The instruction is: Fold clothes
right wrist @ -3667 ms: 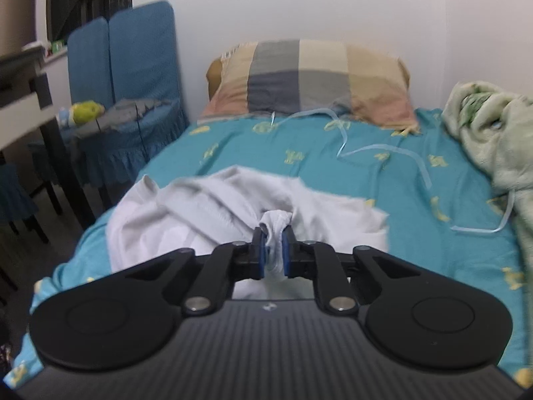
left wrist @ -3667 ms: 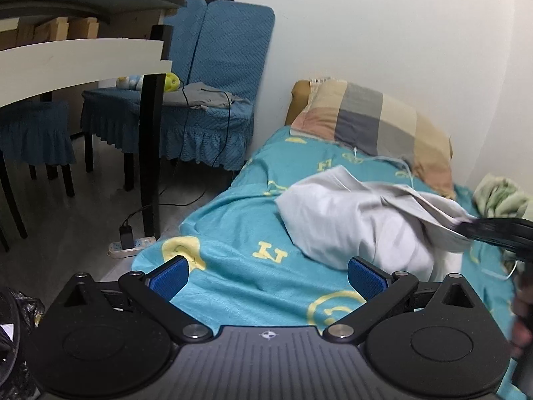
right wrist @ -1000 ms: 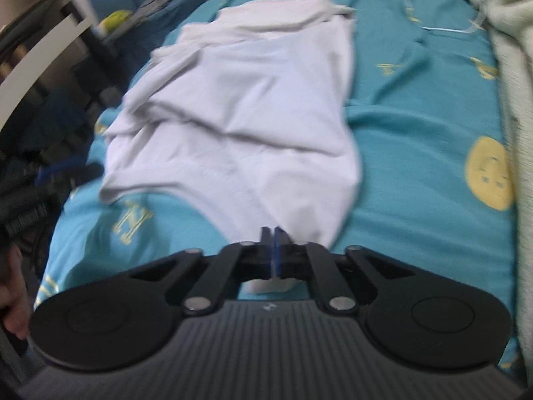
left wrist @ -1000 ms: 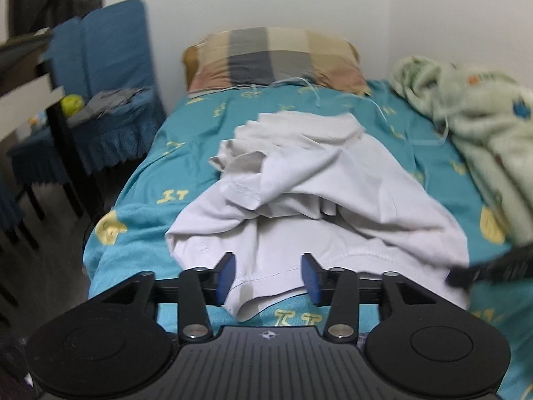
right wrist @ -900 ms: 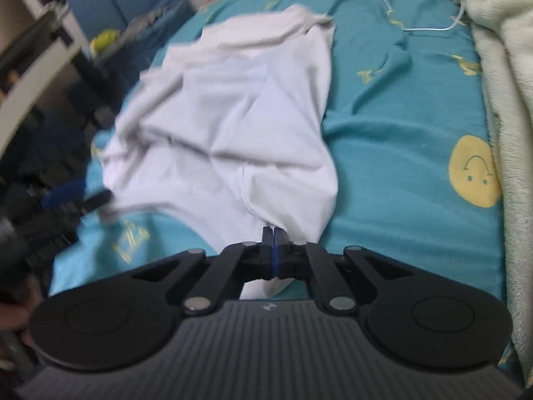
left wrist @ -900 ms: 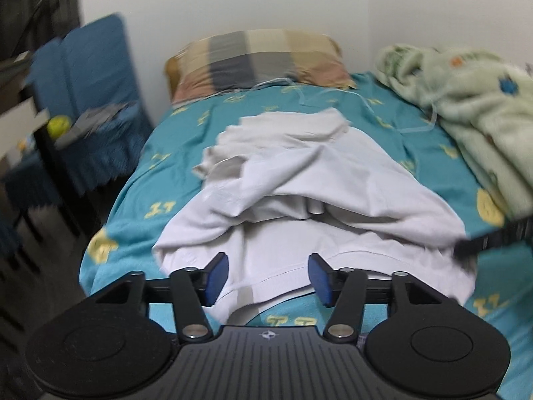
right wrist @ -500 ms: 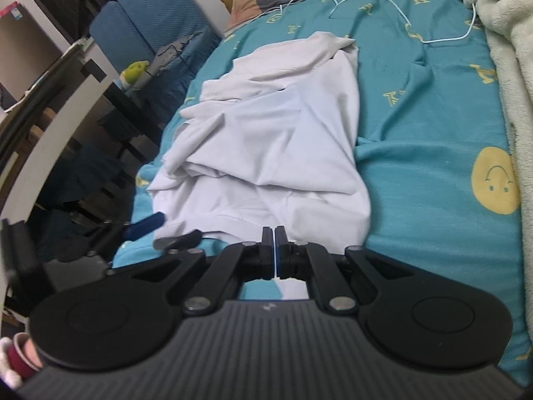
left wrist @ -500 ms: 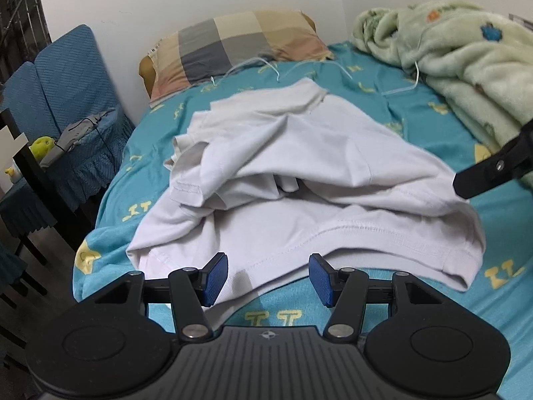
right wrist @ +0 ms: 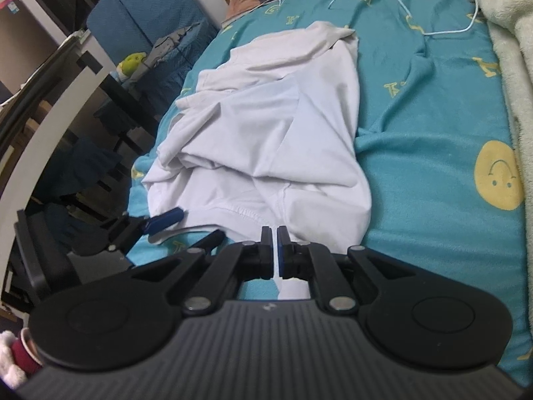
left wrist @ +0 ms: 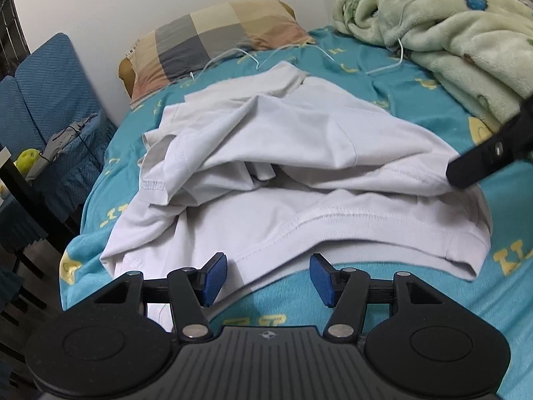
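A rumpled shirt (left wrist: pixel 283 153) lies along the middle of a bed (left wrist: pixel 393 303). A pillow (left wrist: pixel 213 36) sits at the far end against the wall. A heaped blanket (left wrist: pixel 443 40) lies along the bed's right side. A cable (right wrist: pixel 393 3) runs between pillow and shirt. Chairs (left wrist: pixel 43 100) stand left of the bed.

Bed (left wrist: pixel 416 303) w/ teal sheet, yellow print. White shirt (left wrist: pixel 273 153) crumpled mid-bed. Checked pillow (left wrist: pixel 213 40) beyond shirt, at the head. Green blanket (left wrist: pixel 443 33) heaped right of shirt. Thin white cable (right wrist: pixel 399 6) between shirt & pillow.
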The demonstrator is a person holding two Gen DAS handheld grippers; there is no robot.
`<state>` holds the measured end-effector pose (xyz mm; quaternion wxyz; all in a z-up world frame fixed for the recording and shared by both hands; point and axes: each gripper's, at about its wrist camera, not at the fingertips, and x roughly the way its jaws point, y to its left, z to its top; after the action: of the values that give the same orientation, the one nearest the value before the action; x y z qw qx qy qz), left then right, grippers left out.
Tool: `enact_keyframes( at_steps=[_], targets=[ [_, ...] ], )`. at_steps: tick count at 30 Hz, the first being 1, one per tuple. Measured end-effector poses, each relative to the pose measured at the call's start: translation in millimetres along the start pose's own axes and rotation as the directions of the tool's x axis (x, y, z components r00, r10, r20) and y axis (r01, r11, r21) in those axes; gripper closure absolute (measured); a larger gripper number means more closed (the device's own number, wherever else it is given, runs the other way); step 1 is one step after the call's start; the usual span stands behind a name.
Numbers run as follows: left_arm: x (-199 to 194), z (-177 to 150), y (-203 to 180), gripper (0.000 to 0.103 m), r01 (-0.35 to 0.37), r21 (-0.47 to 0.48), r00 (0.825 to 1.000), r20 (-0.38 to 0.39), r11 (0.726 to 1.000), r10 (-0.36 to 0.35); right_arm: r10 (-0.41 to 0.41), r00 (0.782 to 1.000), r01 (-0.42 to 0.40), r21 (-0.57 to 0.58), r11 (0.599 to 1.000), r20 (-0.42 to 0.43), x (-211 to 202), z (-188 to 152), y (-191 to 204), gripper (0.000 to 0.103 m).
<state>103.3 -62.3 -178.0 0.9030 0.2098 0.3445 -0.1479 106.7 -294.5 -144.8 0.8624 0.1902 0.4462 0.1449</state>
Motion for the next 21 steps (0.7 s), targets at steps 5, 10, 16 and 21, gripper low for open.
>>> enact_keyframes(
  at_steps=[5, 10, 16, 21],
  targets=[
    [-2.2, 7.6, 13.6, 0.1, 0.026, -0.085, 0.999, 0.047, 0.996, -0.022, -0.029, 1.0, 0.029, -0.112, 0.993, 0.001, 12.8, -7.9, 13.2, 0.095],
    [-32.8, 19.8, 27.5, 0.102, 0.066, -0.169, 0.987, 0.158, 0.983, -0.039, -0.042, 0.999, 0.037, -0.168, 0.985, -0.025, 30.1, -17.9, 21.1, 0.06],
    [-80.0, 32.1, 42.4, 0.102, 0.158, -0.251, 0.954, 0.287, 0.955, -0.083, -0.02, 0.994, 0.045, -0.224, 0.974, 0.111, 27.9, -20.8, 36.5, 0.047],
    [-106.0, 31.1, 49.3, 0.102, 0.217, -0.258, 0.932, 0.343, 0.941, -0.12, -0.031, 0.985, 0.087, -0.331, 0.94, 0.172, 45.5, -29.0, 56.4, 0.047]
  ],
)
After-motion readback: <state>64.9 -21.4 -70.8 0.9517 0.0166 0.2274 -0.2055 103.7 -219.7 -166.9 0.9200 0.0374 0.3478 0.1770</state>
